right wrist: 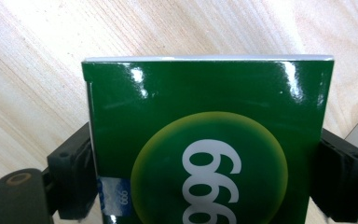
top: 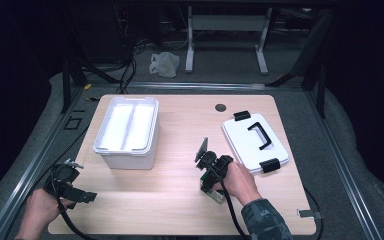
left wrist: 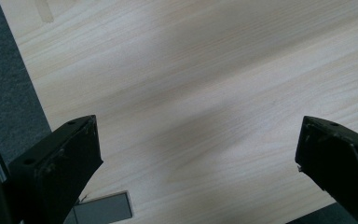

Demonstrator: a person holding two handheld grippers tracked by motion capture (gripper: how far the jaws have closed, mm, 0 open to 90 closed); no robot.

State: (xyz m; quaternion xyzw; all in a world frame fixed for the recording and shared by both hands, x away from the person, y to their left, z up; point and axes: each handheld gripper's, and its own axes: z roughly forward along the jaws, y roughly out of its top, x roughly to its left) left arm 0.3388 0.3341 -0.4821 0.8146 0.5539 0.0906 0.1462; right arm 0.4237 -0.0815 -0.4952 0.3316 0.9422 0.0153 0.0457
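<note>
High view looked forward and down from six o'clock; both gripper views hovered close above the shared desk (top: 180, 200).

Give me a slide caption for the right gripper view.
Right gripper clamps a glossy green cardboard box marked 999 above the pale wooden table.

A light wooden desk (top: 180, 200) with rounded corners stands on grey carpet (top: 40, 145), a dark round cable hole (top: 220, 107) near its far edge. Metal rails (top: 352, 180) run along the floor on both sides. Beyond it stand the white legs of another table (top: 190, 45), black cables (top: 127, 65) and a crumpled white bag (top: 164, 64). The room's edges lie in darkness.
</note>
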